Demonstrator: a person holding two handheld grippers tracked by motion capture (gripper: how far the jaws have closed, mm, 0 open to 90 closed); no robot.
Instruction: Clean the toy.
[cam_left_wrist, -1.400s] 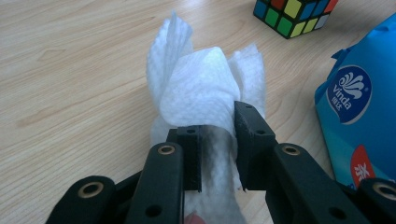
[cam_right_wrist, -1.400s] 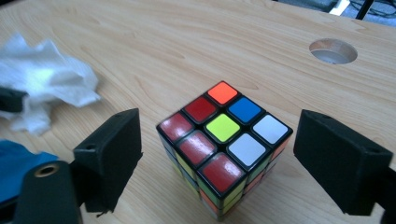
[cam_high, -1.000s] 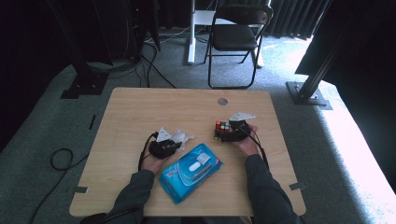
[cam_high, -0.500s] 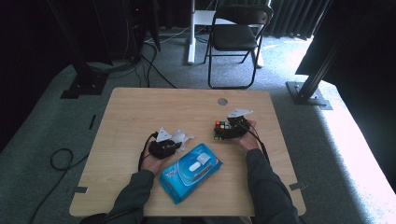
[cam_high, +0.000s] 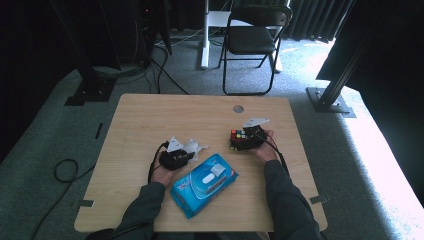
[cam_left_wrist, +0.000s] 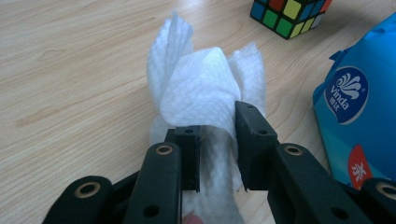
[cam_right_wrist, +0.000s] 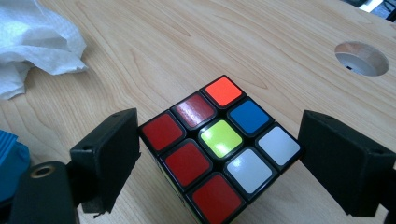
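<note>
A scrambled Rubik's cube rests on the wooden table at centre right. My right gripper holds it from the person's side. In the right gripper view the two black jaws touch opposite corners of the cube, so the right gripper is shut on it. At centre left my left gripper is shut on a crumpled white wipe. In the left gripper view the wipe bunches up above the jaws of the left gripper, pinched between them. The cube lies farther off.
A blue pack of wet wipes lies between the two forearms near the table's front edge, and it is at the right in the left gripper view. A round cable hole sits behind the cube. A folding chair stands beyond the table.
</note>
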